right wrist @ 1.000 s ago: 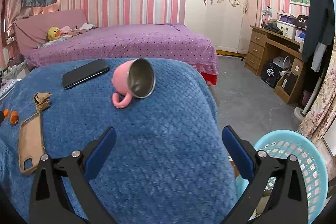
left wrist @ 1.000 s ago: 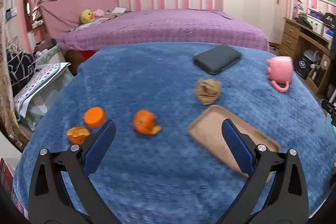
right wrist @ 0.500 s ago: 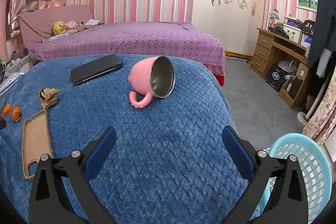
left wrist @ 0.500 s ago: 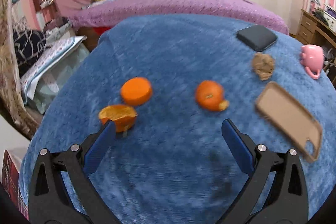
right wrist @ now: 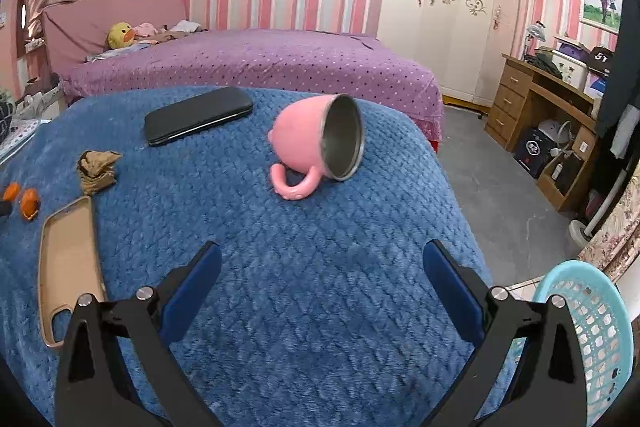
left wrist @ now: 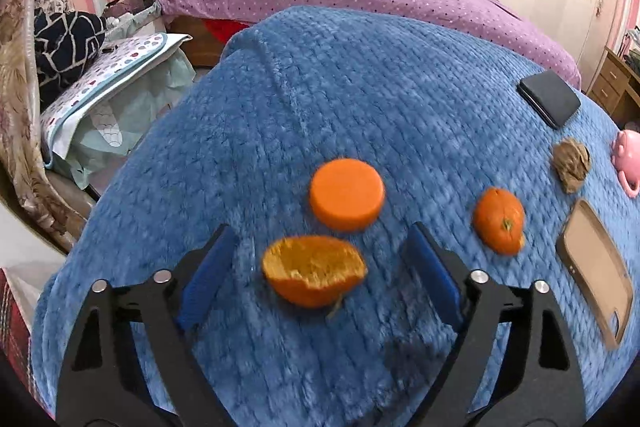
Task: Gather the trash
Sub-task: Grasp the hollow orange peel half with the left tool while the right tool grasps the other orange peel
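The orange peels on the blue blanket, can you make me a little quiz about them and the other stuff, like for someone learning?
1. True or false: the pink mug stands upright on the blue blanket.
2. Which piece sits between the pads of the left gripper? A: the torn peel cup; B: the round peel cap; C: the crumpled brown paper.
3. Fill in: beside the blanket's edge, low on the right, waits a light blue ____.

Key
1. False: it lies on its side, mouth facing the right gripper.
2. A. The jaws have just been closing, but the pads do not press on it yet.
3. Basket.
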`<action>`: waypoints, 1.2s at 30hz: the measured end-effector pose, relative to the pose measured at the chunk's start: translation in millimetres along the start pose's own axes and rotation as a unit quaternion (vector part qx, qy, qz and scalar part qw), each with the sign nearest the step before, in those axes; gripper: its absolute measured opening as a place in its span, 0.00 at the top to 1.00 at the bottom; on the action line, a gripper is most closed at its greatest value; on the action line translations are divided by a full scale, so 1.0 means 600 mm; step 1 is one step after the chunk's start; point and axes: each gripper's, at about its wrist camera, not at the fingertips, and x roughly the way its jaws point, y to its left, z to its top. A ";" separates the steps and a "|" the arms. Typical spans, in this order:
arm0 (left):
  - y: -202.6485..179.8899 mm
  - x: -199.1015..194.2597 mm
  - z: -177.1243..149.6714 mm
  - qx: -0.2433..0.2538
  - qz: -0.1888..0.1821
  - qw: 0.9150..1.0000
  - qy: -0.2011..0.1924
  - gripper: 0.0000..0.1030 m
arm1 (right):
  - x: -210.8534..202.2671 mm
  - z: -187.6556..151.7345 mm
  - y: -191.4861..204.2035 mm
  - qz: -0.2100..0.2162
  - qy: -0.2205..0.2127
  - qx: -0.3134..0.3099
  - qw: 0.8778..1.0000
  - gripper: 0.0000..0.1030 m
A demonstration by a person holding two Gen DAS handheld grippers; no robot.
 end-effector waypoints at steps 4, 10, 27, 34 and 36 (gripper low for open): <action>0.010 -0.015 -0.012 0.010 -0.011 1.000 0.006 0.28 | -0.002 -0.004 0.018 -0.001 0.000 -0.019 1.000 0.04; 0.027 -0.012 -0.015 0.015 -0.020 1.000 0.012 0.49 | -0.007 -0.003 0.041 0.017 0.002 -0.033 0.999 0.05; 0.044 -0.062 0.027 0.019 -0.050 0.996 -0.069 0.75 | -0.028 0.037 0.345 0.130 -0.013 -0.072 0.989 0.05; 0.073 -0.057 0.036 0.019 -0.033 0.995 -0.090 0.75 | -0.008 0.041 0.459 0.155 0.000 -0.096 0.983 0.10; 0.080 -0.058 0.038 0.018 -0.028 0.995 -0.093 0.75 | 0.000 0.042 0.477 0.160 0.010 -0.101 0.982 0.14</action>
